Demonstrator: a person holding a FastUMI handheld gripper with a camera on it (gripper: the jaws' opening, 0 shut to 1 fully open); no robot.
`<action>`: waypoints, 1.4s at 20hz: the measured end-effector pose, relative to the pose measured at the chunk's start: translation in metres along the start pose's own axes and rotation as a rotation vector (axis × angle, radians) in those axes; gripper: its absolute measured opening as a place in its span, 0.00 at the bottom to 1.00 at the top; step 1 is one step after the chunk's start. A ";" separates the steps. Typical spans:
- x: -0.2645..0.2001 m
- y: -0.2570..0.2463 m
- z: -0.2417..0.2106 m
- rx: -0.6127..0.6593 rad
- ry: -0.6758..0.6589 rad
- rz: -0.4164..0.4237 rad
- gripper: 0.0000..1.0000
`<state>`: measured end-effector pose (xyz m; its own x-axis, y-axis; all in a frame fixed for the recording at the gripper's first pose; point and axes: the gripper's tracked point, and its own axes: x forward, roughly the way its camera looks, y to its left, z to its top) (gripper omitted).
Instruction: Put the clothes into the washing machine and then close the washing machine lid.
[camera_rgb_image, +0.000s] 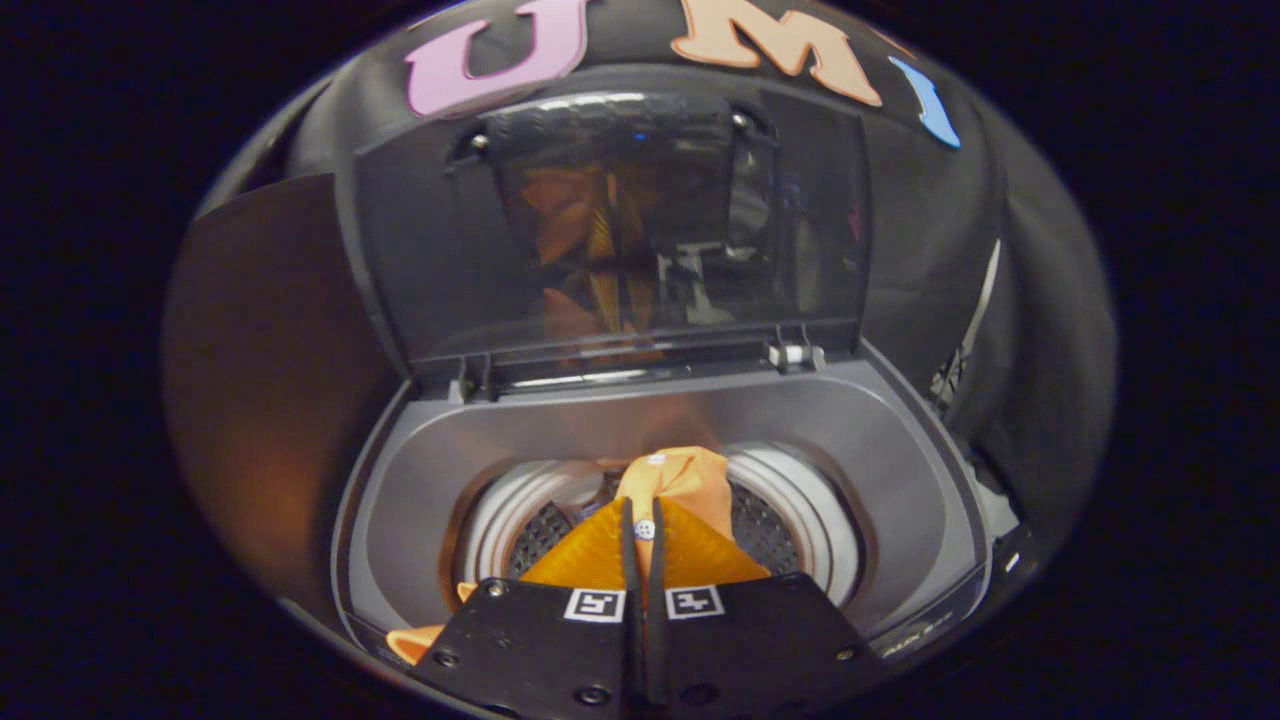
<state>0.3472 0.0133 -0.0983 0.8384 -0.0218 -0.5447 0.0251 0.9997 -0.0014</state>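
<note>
Filling the scene ahead of the jaws: washing machine (900, 470), top-loading, grey top housing sloping down to a round opening. Lid (620, 220) raised beyond the jaws, standing upright on its hinges at the back edge, dark glossy panel mirroring orange cloth. Drum (790, 500) below and just ahead of the fingertips, pale ribbed rim around a perforated dark inner wall. Orange clothes (690, 480) hanging between the fingers and down over the drum opening, upper fold bunched just beyond the fingertips, small white buttons showing on it, one right at the gap between the tips. Another bit of orange cloth lying to the left of the jaws, on the machine's near rim. Gripper (640, 525) pointing down at the drum, jaws narrow, closed to a slim slit with the orange fabric pinched between both fingers. Square black-and-white markers (594, 604) sitting on the finger bases, one on each side of the slit.
</note>
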 end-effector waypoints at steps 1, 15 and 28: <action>0.003 0.001 -0.002 -0.006 0.006 0.008 0.02; 0.001 -0.007 0.006 -0.022 -0.054 -0.060 0.97; -0.049 0.014 0.093 -0.058 -0.257 -0.074 0.97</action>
<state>0.3571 0.0274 0.0064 0.9463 -0.0894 -0.3107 0.0660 0.9942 -0.0852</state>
